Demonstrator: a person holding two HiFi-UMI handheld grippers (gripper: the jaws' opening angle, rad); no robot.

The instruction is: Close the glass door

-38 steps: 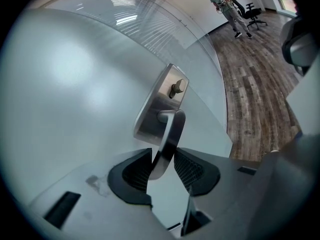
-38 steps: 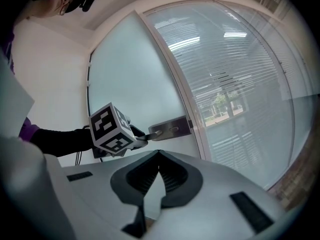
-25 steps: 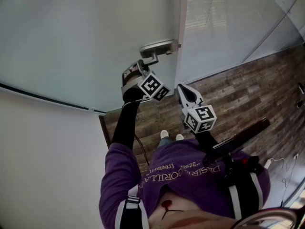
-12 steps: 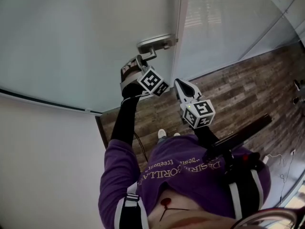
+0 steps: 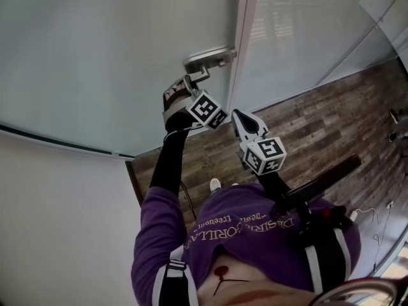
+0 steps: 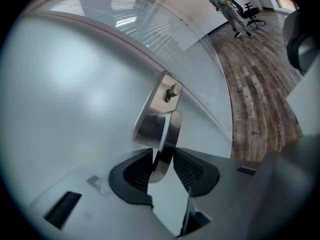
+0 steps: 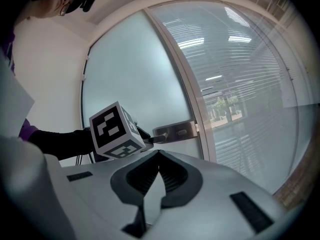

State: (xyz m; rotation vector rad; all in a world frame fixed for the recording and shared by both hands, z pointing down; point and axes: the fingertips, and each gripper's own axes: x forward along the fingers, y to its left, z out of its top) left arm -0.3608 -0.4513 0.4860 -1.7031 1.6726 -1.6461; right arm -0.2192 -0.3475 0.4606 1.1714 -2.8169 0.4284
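**Left Tongs Clamped on Door Lever, Right Tongs Idle**

Glass door [image 5: 115,56]: frosted panel filling the upper left of the head view; free edge just beside the white frame post [image 5: 245,37]; latched or not, cannot be told

Glazed wall [image 5: 306,24]: right of the post, with slatted blinds behind the pane

Wood-plank floor [image 5: 319,126]: below door and wall, towards the right of the head view

Black sleeve [image 5: 167,164]: stretched from the purple top [image 5: 248,234] towards the handle

Left gripper [image 5: 193,81]: tips at the handle, marker cube facing the head camera; jaws closed on the lever [image 6: 167,139], one ribbed pad pressing each flat side near the lever's free end

Right gripper [image 5: 237,116]: just right of the left gripper, near the post, apart from door and handle; jaws brought together at the tips, nothing between them

Handle plate [image 5: 210,58]: brushed metal, mounted at the door's free edge, touching the post side

Thumb-turn [image 6: 172,91]: small knob on the plate, beyond the lever pivot in the left gripper view
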